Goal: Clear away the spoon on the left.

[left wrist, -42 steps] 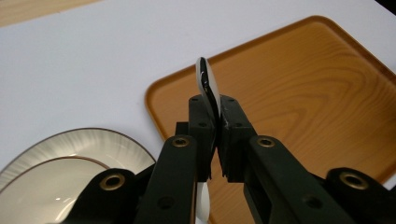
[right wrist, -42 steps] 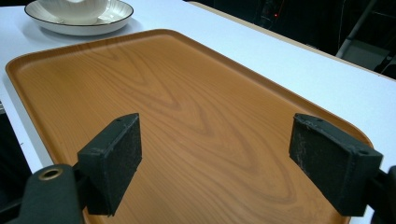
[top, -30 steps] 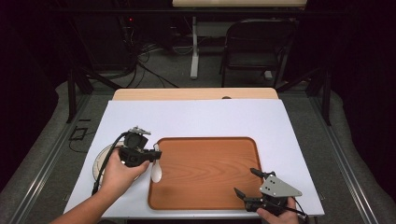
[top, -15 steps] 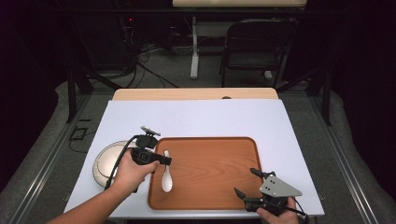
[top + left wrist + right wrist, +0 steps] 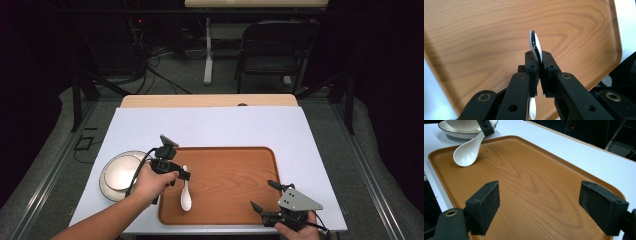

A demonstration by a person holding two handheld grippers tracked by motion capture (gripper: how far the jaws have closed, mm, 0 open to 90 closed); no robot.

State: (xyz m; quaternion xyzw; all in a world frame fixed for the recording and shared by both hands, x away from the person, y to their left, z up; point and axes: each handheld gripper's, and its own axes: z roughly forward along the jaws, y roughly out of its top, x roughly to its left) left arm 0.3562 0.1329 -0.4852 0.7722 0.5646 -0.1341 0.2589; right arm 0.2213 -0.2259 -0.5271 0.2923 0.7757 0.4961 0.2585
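Observation:
A white ceramic spoon hangs over the left part of the brown wooden tray, bowl end toward the near edge. My left gripper is shut on its handle. In the left gripper view the handle sticks up between the closed pads, with the tray behind. In the right gripper view the spoon has its bowl low at the tray; I cannot tell if it touches. My right gripper is open at the tray's near right corner, with nothing between its pads.
A white plate with a bowl on it sits on the white tabletop just left of the tray, and appears in the right gripper view as well. A black chair stands beyond the table's far edge.
My left gripper has carried the spoon rightward from the plate to over the tray's left part. The right gripper has stayed put.

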